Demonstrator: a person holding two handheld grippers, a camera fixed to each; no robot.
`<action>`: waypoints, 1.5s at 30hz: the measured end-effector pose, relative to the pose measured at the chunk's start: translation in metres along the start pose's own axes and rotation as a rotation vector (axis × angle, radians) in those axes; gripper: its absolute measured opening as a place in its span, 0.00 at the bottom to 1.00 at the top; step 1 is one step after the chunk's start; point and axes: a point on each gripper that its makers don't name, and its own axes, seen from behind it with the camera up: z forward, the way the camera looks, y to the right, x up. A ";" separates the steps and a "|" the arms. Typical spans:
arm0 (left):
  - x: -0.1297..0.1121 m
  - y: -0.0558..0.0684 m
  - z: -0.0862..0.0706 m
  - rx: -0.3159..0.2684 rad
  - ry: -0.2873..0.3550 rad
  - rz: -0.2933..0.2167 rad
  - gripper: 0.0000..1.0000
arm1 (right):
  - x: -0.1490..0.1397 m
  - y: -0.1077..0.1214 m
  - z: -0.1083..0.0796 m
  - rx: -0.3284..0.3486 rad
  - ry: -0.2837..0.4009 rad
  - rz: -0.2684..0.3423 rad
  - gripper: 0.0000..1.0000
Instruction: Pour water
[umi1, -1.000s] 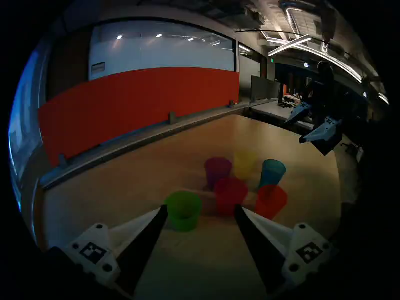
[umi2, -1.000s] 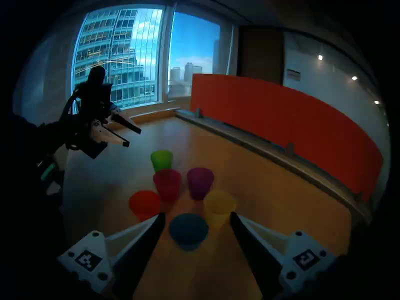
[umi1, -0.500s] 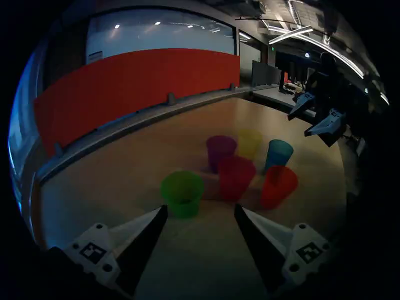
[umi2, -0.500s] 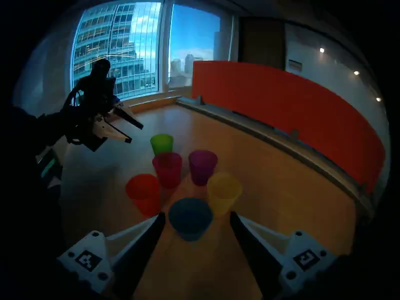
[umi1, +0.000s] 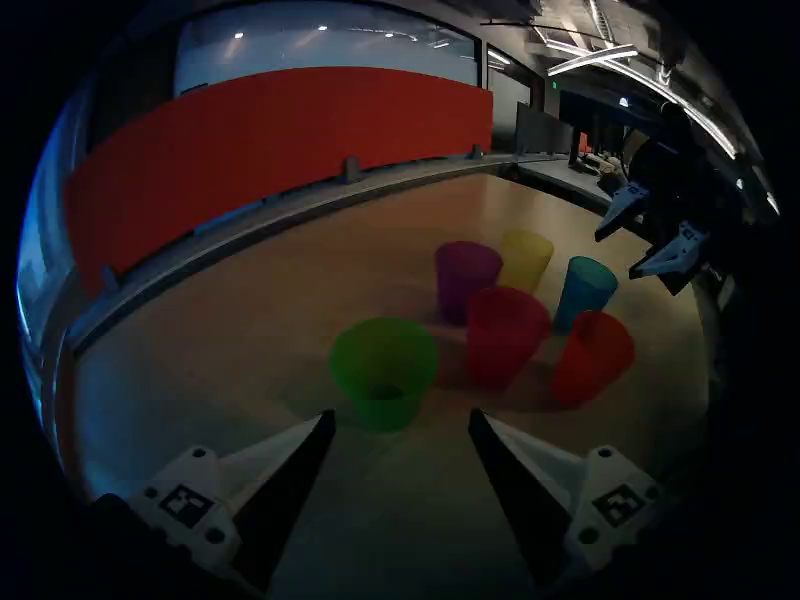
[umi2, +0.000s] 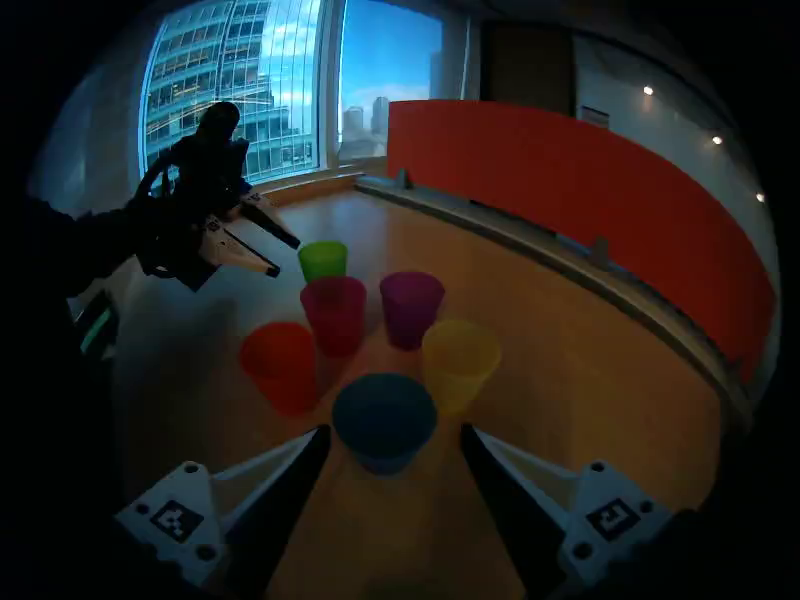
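Several coloured plastic cups stand close together on a wooden table (umi1: 250, 330). In the left gripper view the green cup (umi1: 384, 372) is nearest, just ahead of my open left gripper (umi1: 398, 440); behind it are a red cup (umi1: 504, 335), orange cup (umi1: 592, 356), purple cup (umi1: 466, 280), yellow cup (umi1: 525, 259) and teal cup (umi1: 584, 291). In the right gripper view the teal cup (umi2: 384, 420) sits just ahead of my open right gripper (umi2: 392, 450), with the yellow cup (umi2: 459, 364), orange cup (umi2: 279, 365), red cup (umi2: 335, 314), purple cup (umi2: 411, 307) and green cup (umi2: 322, 260) beyond.
A red partition (umi1: 270, 140) runs along the table's far edge. Large windows (umi2: 260, 90) lie beyond the table. The right gripper (umi1: 655, 240) appears far right in the left gripper view; the left gripper (umi2: 255, 235), held by a person's arm, is at left in the right gripper view.
Both grippers have moved closer to the cups and lower; the cups look larger in each view. Each gripper stays open with nothing held.
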 end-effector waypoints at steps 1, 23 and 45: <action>0.000 -0.001 0.002 -0.002 0.000 -0.003 0.99 | -0.001 -0.001 0.002 0.003 -0.003 -0.001 1.00; 0.005 -0.012 0.046 -0.028 -0.010 -0.030 0.99 | -0.014 -0.006 0.017 0.021 -0.042 -0.009 1.00; 0.016 -0.015 0.058 -0.030 -0.001 -0.031 1.00 | -0.017 -0.007 0.037 0.030 -0.054 -0.020 1.00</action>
